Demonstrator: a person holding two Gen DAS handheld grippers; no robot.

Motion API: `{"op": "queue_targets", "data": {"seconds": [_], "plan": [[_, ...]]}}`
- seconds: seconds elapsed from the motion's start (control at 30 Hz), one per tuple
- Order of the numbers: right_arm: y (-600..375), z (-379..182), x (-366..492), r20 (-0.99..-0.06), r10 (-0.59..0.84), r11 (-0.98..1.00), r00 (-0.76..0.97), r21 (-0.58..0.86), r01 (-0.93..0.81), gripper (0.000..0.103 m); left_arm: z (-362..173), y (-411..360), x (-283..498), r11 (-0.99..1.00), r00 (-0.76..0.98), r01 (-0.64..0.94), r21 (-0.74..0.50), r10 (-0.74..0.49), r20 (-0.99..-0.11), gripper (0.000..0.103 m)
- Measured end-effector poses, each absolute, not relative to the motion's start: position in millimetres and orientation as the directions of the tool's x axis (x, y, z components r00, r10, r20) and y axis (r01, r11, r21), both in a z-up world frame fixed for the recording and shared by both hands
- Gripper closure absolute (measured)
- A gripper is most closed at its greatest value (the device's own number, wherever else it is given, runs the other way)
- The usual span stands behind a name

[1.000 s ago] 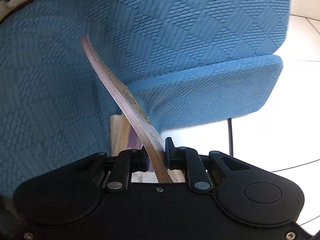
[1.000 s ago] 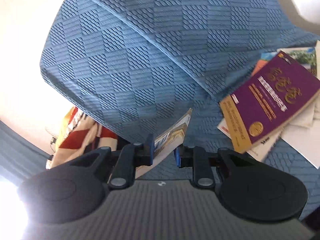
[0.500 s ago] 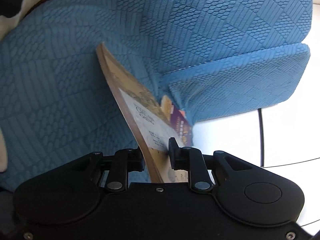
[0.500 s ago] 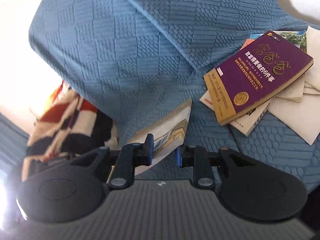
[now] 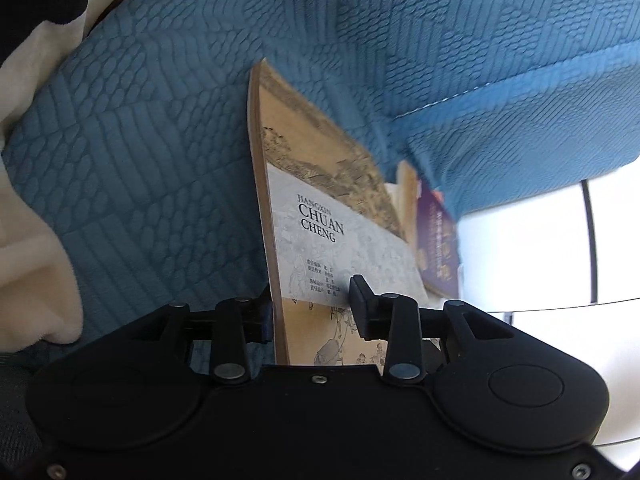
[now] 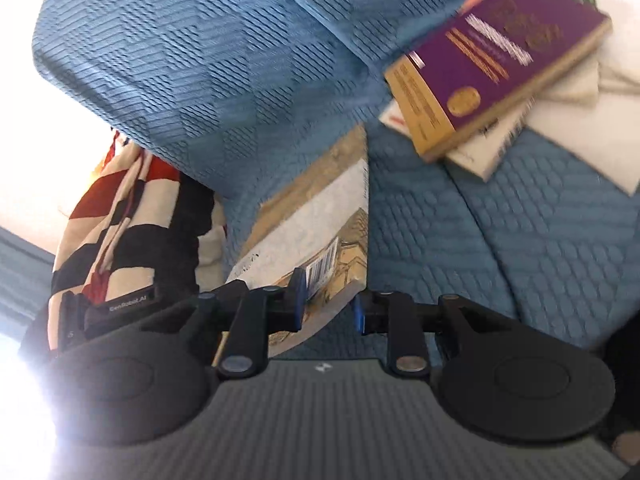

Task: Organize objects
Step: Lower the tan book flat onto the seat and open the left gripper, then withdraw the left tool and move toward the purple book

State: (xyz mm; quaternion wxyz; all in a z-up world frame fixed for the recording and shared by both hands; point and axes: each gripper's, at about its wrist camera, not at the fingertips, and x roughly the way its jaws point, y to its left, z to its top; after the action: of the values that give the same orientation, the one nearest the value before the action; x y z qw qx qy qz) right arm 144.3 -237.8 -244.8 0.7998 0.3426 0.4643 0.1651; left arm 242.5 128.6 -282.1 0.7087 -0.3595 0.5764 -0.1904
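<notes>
books: one tan book [image 5: 320, 208] between both grippers, one purple book [image 6: 496, 60] stacked on sofa [image 6: 520, 240] | left gripper [image 5: 312, 304]: jaws just widening, right pad off cover | right gripper [image 6: 328, 300]: jaws loosely apart around book

Both wrist cameras look down along their claws, close over the blue sofa [image 5: 160, 160], sharing one book [image 5: 320, 216] from opposite sides.

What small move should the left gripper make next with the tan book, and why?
Probably pull the left gripper straight back. Its jaws have just been opening, the right pad stands clear of the tan book, and the book leans on the blue sofa.
</notes>
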Motion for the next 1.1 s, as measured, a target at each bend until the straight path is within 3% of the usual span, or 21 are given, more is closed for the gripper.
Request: {"op": "queue_targets", "data": {"seconds": [0.27,0.33,0.53,0.67,1.1], "plan": [[-246,-272,146,-0.662,0.598,0.669,0.452,0.723,0.174,0.074,-290,115,239,0.744,0.222,-0.146,-0.652,-0.617,-0.755,0.063],[-247,-272,148,-0.677,0.592,0.675,0.436,0.713,0.19,0.07,-291,111,242,0.755,0.209,-0.148,-0.639,-0.607,-0.767,0.063],[-237,-258,156,-0.798,0.49,0.816,0.351,0.561,0.137,0.067,-278,114,232,0.809,0.21,-0.144,-0.57,-0.538,-0.817,0.055],[-233,-251,152,-0.827,0.46,0.854,0.322,0.512,0.094,0.067,-254,110,228,0.831,0.244,-0.106,-0.546,-0.51,-0.825,0.052],[-246,-143,141,-0.734,0.461,0.879,0.498,0.454,-0.145,0.068,-136,76,200,0.882,0.427,0.087,-0.463,-0.453,-0.783,0.051]]}}
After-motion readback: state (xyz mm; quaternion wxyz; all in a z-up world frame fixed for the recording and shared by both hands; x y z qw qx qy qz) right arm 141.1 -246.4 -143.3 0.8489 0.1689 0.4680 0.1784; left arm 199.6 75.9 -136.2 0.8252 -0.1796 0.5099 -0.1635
